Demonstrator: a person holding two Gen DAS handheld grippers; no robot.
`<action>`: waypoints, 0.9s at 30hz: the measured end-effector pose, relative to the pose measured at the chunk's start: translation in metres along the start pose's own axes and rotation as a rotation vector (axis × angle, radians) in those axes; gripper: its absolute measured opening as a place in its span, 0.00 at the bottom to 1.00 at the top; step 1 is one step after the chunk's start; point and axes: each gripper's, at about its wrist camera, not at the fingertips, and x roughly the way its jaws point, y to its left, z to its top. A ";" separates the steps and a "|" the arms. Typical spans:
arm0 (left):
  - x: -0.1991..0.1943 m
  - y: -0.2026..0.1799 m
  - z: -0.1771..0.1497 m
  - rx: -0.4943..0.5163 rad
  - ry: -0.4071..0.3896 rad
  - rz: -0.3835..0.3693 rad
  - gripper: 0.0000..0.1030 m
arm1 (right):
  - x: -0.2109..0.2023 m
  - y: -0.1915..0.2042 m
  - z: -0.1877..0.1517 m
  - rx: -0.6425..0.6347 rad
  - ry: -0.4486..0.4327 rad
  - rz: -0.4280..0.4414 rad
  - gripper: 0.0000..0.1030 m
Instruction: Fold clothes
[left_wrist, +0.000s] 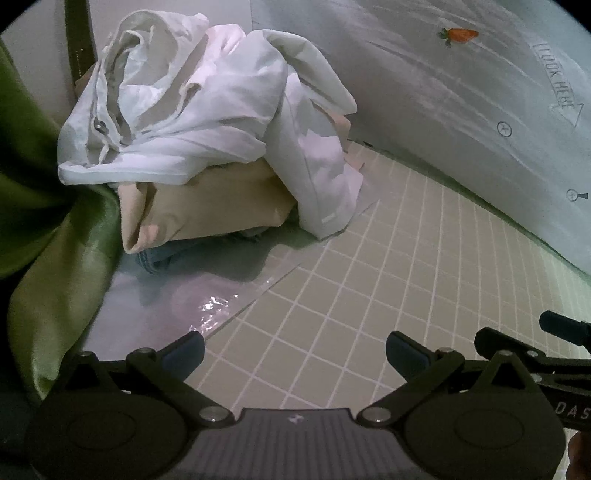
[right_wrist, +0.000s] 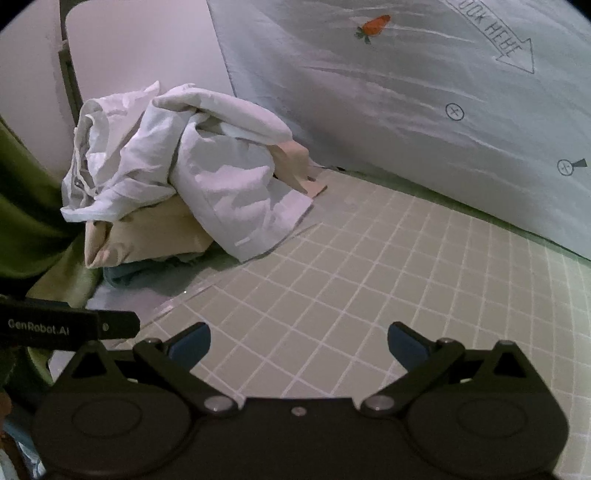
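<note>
1. Both grippers are empty with their jaws spread wide. Seen from its own camera, the left gripper (left_wrist: 295, 349) hangs tilted down over a pale mat printed with a white grid (left_wrist: 388, 277); the right gripper (right_wrist: 299, 341) hovers over the same mat just beside it. Nothing lies between the blue pads of either one.

2. Ahead and to the left of both sits the pile of clothes (left_wrist: 199, 140), unfolded and heaped at the far corner of the mat.

3. On top of the pile is a crumpled white garment (left_wrist: 207, 103), with one loose end draped down to the surface on its right side.

4. Under it lies a bulky beige garment (left_wrist: 207, 206), and at the very bottom a bit of blue fabric (left_wrist: 155, 258) peeks out.

5. A shiny clear plastic sheet (left_wrist: 192, 299) lies beneath the pile, overlapping the mat's left edge.

6. Green satin cloth (left_wrist: 55, 240) fills the left side, and a pale sheet (left_wrist: 461, 110) printed with a small carrot and the words "LOOK HERE" borders the mat on the far right.

7. Progress: nothing looks folded yet. The mat in front is bare, no garment has been separated or laid flat, and neither gripper touches the pile. By this reading, all of the folding remains.
</note>
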 end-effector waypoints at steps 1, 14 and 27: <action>-0.001 0.000 0.001 0.000 -0.001 0.000 1.00 | 0.000 0.000 0.000 0.001 0.002 0.000 1.00; 0.002 -0.004 -0.001 0.008 -0.005 0.006 1.00 | -0.002 -0.006 -0.004 0.014 0.014 -0.006 1.00; -0.002 -0.002 -0.003 0.000 -0.002 0.010 1.00 | -0.001 -0.009 -0.007 0.026 0.022 -0.001 1.00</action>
